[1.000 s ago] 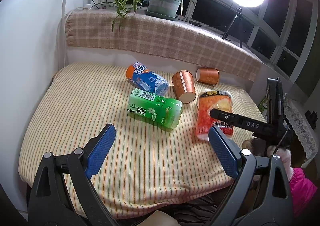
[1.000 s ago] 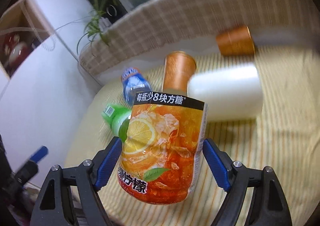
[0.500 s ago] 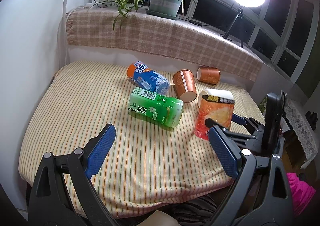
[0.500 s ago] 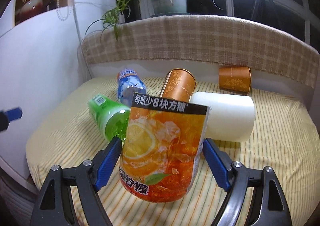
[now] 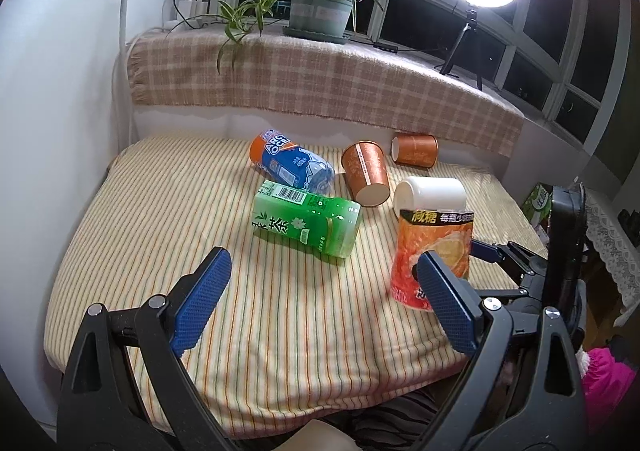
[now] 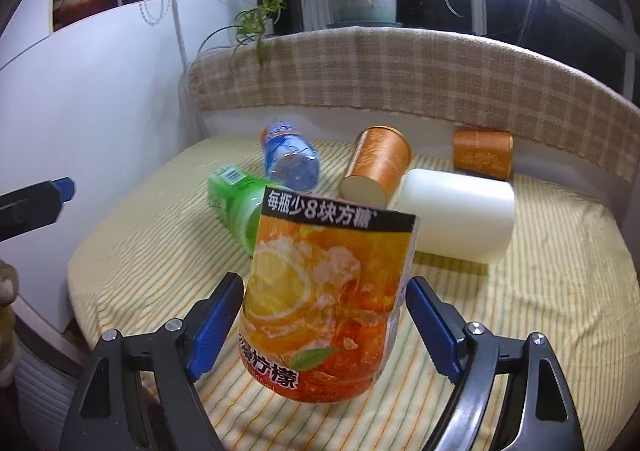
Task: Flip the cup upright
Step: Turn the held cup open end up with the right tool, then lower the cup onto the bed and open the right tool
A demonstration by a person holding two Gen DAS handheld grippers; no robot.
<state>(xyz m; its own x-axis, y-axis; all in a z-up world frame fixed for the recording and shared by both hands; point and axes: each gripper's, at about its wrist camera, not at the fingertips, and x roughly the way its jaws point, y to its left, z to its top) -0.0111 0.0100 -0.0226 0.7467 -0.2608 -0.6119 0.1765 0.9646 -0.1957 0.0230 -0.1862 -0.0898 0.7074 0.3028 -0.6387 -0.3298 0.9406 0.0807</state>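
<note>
The orange lemon-tea cup stands nearly upright on the striped cloth, mouth up, between my right gripper's blue pads, which press its sides low down. In the left wrist view the same cup stands at the right with the right gripper around it. My left gripper is open and empty, above the front of the cloth, well left of the cup.
A white cup, two copper cups, a green cup and a blue-orange bottle cup lie on their sides on the striped table. A plaid-covered ledge with a plant is behind.
My right gripper has turned the orange cup from lying tilted to nearly upright on the cloth. The left gripper has not moved.
</note>
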